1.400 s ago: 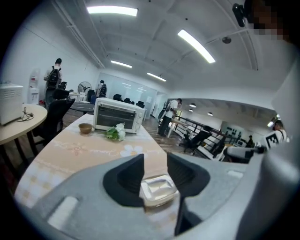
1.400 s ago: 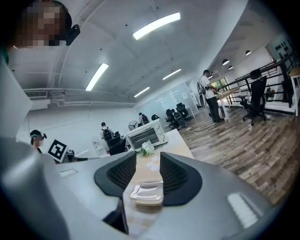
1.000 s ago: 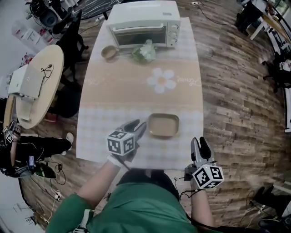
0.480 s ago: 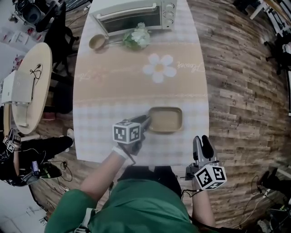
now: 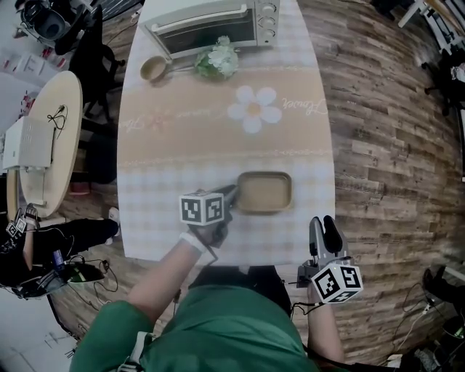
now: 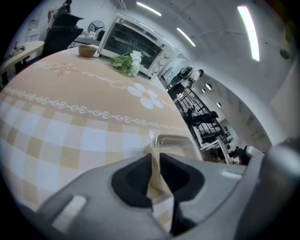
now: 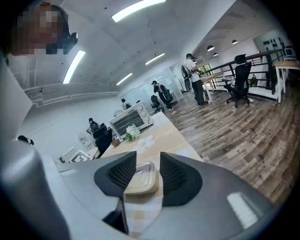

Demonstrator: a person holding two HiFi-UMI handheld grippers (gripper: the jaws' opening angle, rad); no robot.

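Forward comes the left gripper (image 5: 231, 195), pinching the shallow beige rectangular tray (image 5: 266, 192) by its left rim; right gripper (image 5: 320, 224) hangs spread past the table's (image 5: 156, 214) near edge.

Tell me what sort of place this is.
Likely an open-plan office or lab: office chairs and desks on a wood-plank floor, ceiling strip lights, plus a cloth-covered table bearing a toaster oven and a tray.
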